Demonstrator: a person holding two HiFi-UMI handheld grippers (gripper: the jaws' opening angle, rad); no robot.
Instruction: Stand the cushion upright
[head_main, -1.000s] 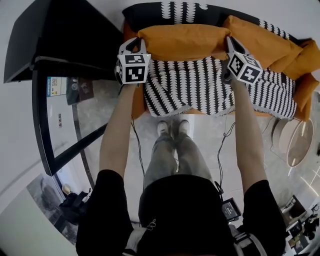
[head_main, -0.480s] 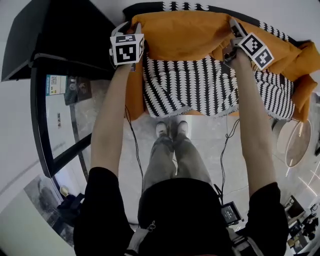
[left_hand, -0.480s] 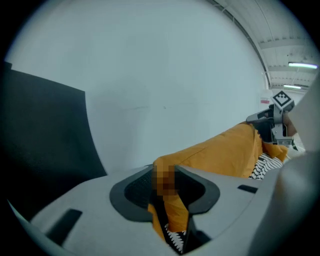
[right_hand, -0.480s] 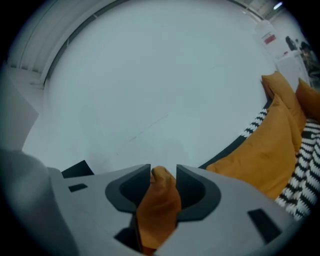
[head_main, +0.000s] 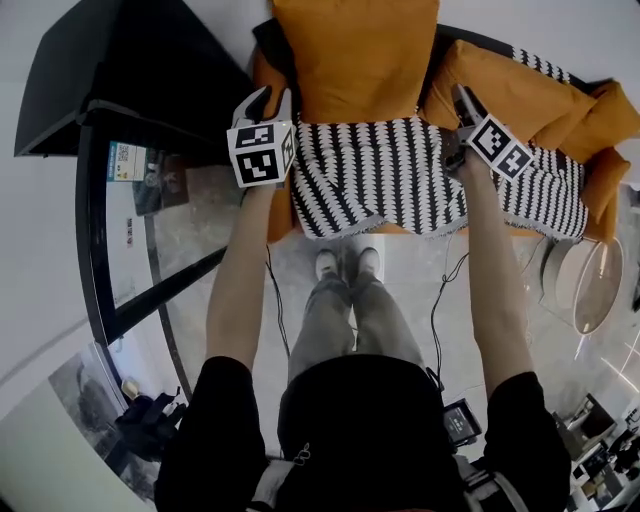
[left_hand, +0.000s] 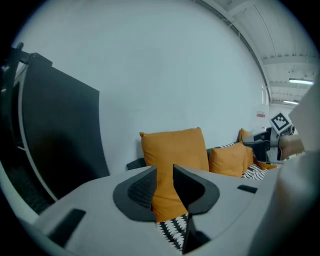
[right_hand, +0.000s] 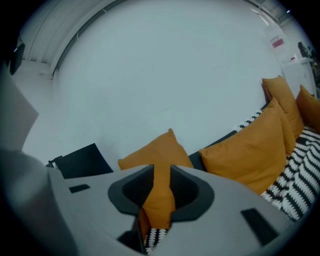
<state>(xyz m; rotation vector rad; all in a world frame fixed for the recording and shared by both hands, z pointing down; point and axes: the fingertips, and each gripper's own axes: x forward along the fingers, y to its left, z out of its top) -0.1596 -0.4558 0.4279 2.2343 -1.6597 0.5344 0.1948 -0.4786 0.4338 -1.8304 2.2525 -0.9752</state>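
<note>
The cushion (head_main: 355, 58) stands upright on the sofa (head_main: 268, 30), its back against the white wall (left_hand: 165, 65). It sits ahead of both claws, clear of their tips. From the left claw (head_main: 258, 100) it is just ahead and to the right. From the right claw (head_main: 463, 97) it is ahead and to the left.

The left claw is released. Its jaws stand apart with a narrow gap, and the cushion shows through that gap from farther off, not pinched.

The right claw is released too. Its jaws have just opened wide and then narrowed a little, and nothing is gripped between them. The cushion only shows beyond them.

A black-and-white blanket (head_main: 390, 175) covers the seat below and between the two claws. A second orange cushion (head_main: 515, 85) leans on the sofa back just beyond the right claw and to its right.

A black panel (head_main: 130, 70) stands to the left of the left claw. A glass-topped table (head_main: 88, 250) lies behind that claw on its left. A round side table (head_main: 585, 290) sits behind the right claw on its right.
</note>
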